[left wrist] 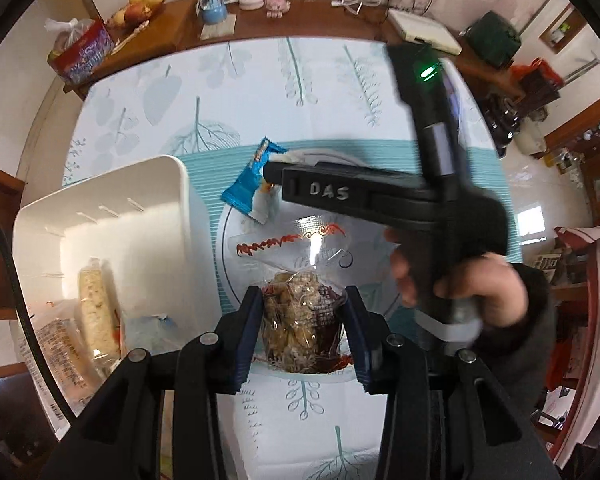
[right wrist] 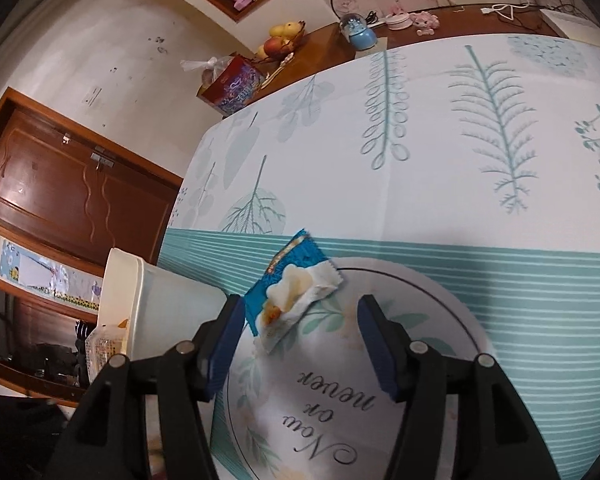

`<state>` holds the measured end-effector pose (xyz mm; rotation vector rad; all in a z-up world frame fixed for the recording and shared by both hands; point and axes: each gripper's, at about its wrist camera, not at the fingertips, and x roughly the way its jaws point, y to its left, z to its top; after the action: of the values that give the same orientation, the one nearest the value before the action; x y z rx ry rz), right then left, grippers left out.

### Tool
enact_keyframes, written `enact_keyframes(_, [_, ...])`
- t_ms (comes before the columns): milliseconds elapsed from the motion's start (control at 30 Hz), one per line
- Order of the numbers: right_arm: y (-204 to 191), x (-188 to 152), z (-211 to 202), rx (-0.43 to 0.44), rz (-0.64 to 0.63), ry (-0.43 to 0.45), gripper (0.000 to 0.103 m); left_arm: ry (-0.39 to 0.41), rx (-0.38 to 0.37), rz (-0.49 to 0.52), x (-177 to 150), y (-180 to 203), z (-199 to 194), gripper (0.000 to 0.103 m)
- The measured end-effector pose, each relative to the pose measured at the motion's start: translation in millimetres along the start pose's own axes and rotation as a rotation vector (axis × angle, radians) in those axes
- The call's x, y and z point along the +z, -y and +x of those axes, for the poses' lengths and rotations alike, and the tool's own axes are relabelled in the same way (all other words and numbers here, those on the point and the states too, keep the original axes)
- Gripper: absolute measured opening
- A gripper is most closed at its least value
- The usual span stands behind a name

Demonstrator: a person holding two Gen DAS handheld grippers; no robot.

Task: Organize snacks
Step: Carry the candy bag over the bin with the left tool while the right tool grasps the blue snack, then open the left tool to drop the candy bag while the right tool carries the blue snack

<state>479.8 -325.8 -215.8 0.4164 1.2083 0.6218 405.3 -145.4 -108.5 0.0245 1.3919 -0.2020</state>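
My left gripper [left wrist: 302,332] is shut on a clear bag of brown nut snack [left wrist: 300,320], held just right of the white bin [left wrist: 100,216]. The bin holds a long rice cracker pack [left wrist: 96,304] and other packets. A blue and white snack packet [left wrist: 252,184] lies on the table beyond. In the left wrist view the right gripper [left wrist: 272,168] reaches in from the right with its tips at that packet. In the right wrist view my right gripper [right wrist: 300,320] is open, its jaws around the near part of the packet [right wrist: 292,292], above the round printed mat [right wrist: 340,380].
The table has a leaf-print cloth [right wrist: 440,140] with a teal striped band. The white bin [right wrist: 148,292] stands to the left. A wooden shelf at the back carries a fruit bowl [left wrist: 140,8], a bagged box [left wrist: 80,52] and a blue globe [left wrist: 212,6].
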Motion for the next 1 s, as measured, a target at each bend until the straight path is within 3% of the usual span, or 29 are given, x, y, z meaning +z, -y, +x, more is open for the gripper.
enact_keyframes(300, [-12, -3, 7, -0.100, 0.001, -0.013, 0.059, 0.142, -0.010, -0.081, -17, -32, -51, 0.039])
enact_keyframes(467, [-25, -4, 14, -0.165, -0.036, -0.035, 0.059, 0.203, 0.054, -0.126, -32, -62, -63, 0.039])
enact_keyframes(733, [-49, -7, 27, -0.313, -0.115, -0.043, 0.060, 0.268, 0.123, -0.201, -72, -115, -75, 0.039])
enact_keyframes(900, [-61, -12, 35, -0.411, -0.190, -0.018, 0.059, 0.269, 0.131, -0.232, -91, -138, -68, 0.039])
enact_keyframes(967, [-65, -17, 38, -0.452, -0.232, 0.000, 0.053, 0.259, 0.127, -0.232, -98, -142, -63, 0.039])
enact_keyframes(1000, [-68, -20, 39, -0.468, -0.260, 0.013, 0.042, 0.255, 0.128, -0.230, -100, -143, -59, 0.039])
